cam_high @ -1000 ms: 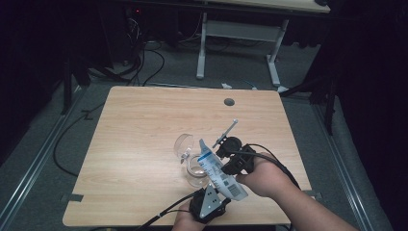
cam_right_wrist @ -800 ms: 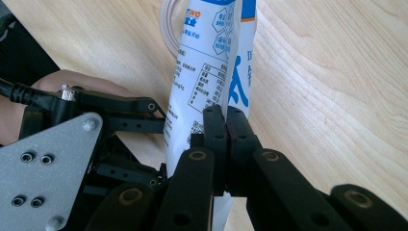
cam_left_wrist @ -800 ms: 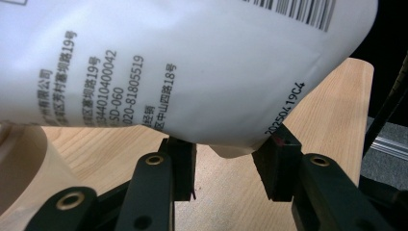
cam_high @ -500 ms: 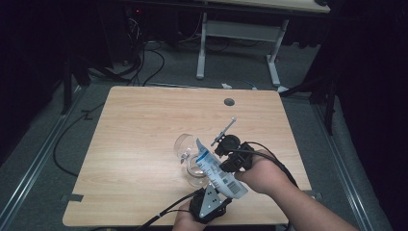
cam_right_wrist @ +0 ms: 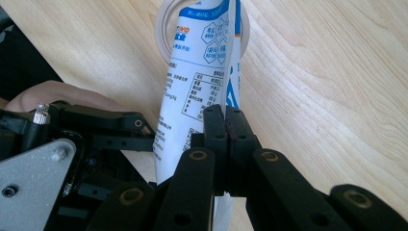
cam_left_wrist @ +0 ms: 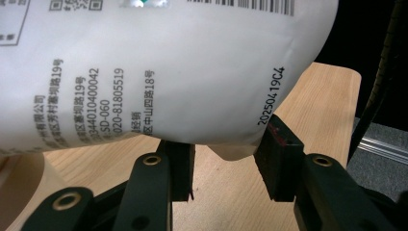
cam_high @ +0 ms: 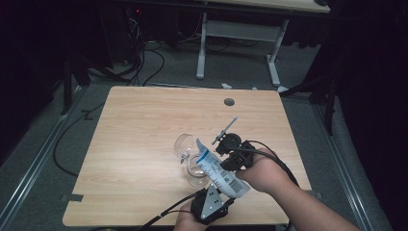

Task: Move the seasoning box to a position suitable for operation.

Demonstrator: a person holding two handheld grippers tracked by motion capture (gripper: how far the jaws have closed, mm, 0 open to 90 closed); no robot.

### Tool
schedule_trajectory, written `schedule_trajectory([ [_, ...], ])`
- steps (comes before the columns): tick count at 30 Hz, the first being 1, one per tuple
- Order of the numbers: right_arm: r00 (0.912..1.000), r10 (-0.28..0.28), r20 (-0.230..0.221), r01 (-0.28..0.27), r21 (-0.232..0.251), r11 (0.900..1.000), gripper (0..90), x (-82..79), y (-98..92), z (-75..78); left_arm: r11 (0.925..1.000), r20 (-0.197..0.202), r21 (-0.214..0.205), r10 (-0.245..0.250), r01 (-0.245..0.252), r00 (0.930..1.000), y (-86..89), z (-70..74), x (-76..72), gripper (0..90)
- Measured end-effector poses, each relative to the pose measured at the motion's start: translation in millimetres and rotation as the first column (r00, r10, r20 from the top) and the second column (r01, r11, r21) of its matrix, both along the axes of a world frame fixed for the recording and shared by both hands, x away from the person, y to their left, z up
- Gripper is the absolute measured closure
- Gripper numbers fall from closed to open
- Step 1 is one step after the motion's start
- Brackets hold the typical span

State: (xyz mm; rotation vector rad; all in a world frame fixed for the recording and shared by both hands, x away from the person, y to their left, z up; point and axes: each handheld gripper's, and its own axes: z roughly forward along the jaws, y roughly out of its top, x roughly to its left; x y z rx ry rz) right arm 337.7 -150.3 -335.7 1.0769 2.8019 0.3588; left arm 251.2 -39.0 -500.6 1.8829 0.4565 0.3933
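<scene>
- A white and blue pouch point(cam_high: 217, 169) hangs tilted over a clear glass point(cam_high: 197, 169) near the front of the table point(cam_high: 144, 125), its open top corner pointing down towards the rim. It looks like pouring is under way or about to start.
- A second clear glass point(cam_high: 184, 145) stands just behind the first one.
- The right gripper point(cam_right_wrist: 225, 120) has its jaws pinched tight on the pouch's flat edge seam, and carries the weight.
- The left gripper point(cam_left_wrist: 226, 166) sits under the bulging bottom, its jaws about half open. The bag rests between them, but I cannot tell whether the pads press on it.
- The risk I see: the seam is thin and slick, so the bag could slide out of the pinch.
- If the spout drifts off the rim, the contents land on the wood, or the bag knocks a glass over.
</scene>
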Motion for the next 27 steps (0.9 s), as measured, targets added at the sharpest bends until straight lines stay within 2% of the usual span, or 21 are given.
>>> schedule_trajectory([
  [7, 0.9999, -0.010, -0.008, 0.010, 0.005, 0.9999, 90.0, 0.1, 2.3, 1.1, 1.0000, -0.001, -0.001, -0.006, 0.006, 1.0000, -2.2, 1.2, 1.2, 61.4],
  [13, 0.9998, 0.014, -0.013, -0.014, -0.007, 0.9999, 90.0, 0.2, 4.9, 1.9, 1.0000, 0.002, -0.005, -0.006, 0.006, 1.0000, -2.2, 1.9, 0.7, 61.4],
  [27, 0.9994, 0.034, 0.006, -0.034, -0.010, 0.9994, 90.0, 2.4, 9.6, 5.2, 0.9997, -0.003, -0.023, 0.003, -0.003, 1.0000, -0.4, 5.3, 3.7, 61.4],
])
